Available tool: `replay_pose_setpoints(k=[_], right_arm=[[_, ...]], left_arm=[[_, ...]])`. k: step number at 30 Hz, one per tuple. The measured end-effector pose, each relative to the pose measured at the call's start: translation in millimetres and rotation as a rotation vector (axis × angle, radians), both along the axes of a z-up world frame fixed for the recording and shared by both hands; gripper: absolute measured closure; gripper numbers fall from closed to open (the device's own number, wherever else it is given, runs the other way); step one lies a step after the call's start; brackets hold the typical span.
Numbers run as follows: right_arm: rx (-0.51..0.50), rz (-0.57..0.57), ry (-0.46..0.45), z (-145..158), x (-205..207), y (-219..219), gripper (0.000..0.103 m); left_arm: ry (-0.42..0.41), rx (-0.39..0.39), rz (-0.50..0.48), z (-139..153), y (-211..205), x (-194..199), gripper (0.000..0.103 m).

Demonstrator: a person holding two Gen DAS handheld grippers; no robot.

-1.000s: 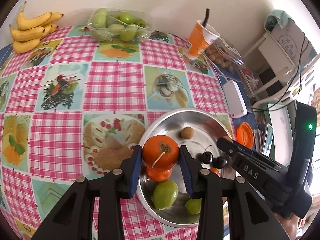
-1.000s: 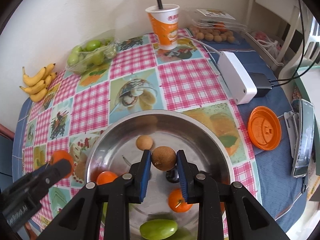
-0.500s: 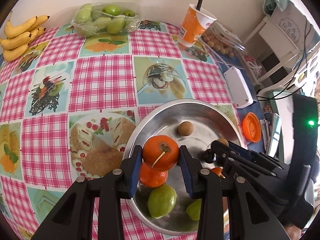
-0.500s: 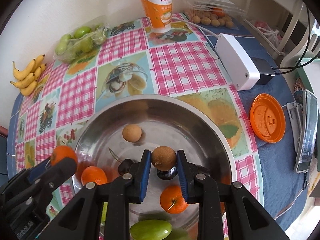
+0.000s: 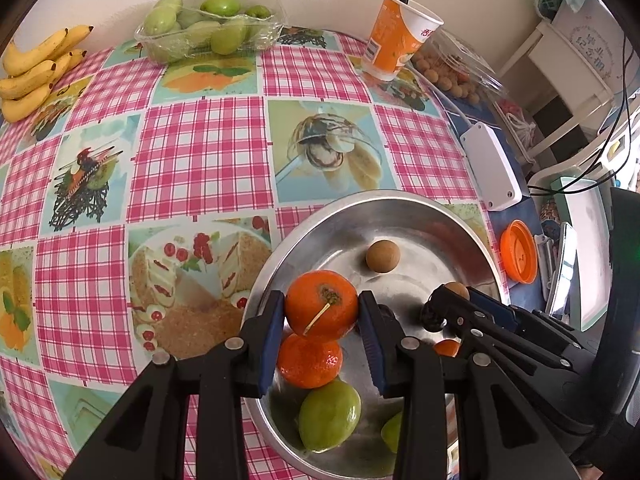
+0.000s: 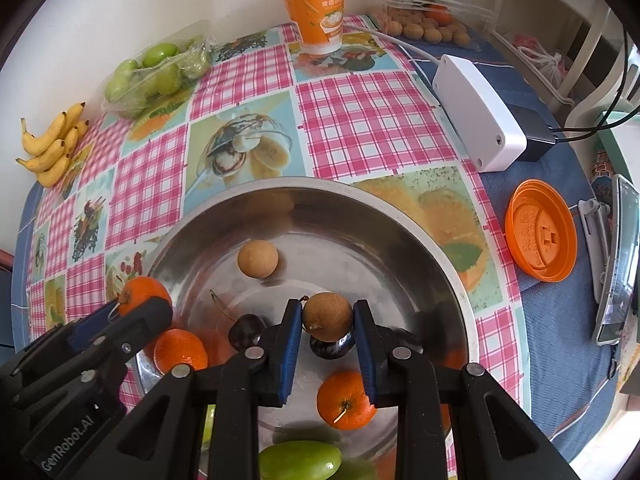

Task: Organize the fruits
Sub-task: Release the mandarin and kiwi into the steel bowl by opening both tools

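Note:
A steel bowl (image 5: 420,210) (image 6: 400,216) stands on the checked tablecloth. My left gripper (image 5: 322,310) is shut on an orange tangerine (image 5: 321,305) and hangs over the bowl's left side; it also shows in the right wrist view, left gripper (image 6: 140,306). My right gripper (image 6: 327,320) is shut on a small brown longan (image 6: 327,316) above the bowl's middle. In the bowl lie another longan (image 6: 257,259), tangerines (image 6: 181,351) (image 6: 346,400), dark cherries (image 6: 246,330) and green fruits (image 5: 329,416) (image 6: 300,460).
At the back are a banana bunch (image 5: 36,68), a clear tray of green fruits (image 5: 208,32), an orange paper cup with a straw (image 5: 396,40) and a box of longans (image 6: 428,28). To the right lie a white power box (image 6: 478,114), an orange lid (image 6: 540,230) and a phone (image 6: 616,264).
Both grippers have sunk closer to the bowl, each still holding its fruit. The bowl fills more of both views.

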State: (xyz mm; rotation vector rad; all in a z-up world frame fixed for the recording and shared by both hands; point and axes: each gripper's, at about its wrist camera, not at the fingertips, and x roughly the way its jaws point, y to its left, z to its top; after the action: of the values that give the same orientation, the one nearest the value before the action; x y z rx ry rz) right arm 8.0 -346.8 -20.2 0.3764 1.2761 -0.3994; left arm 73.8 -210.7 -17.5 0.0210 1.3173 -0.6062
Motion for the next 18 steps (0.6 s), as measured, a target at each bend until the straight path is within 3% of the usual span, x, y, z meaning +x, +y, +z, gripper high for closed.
replay_pose_setpoints(k=[18], right_arm=[[-0.004, 0.014, 0.005, -0.3, 1.2, 0.9, 0.074]], left_arm=[[0.006, 0.011, -0.008, -1.0, -1.4, 0.8, 0.064]])
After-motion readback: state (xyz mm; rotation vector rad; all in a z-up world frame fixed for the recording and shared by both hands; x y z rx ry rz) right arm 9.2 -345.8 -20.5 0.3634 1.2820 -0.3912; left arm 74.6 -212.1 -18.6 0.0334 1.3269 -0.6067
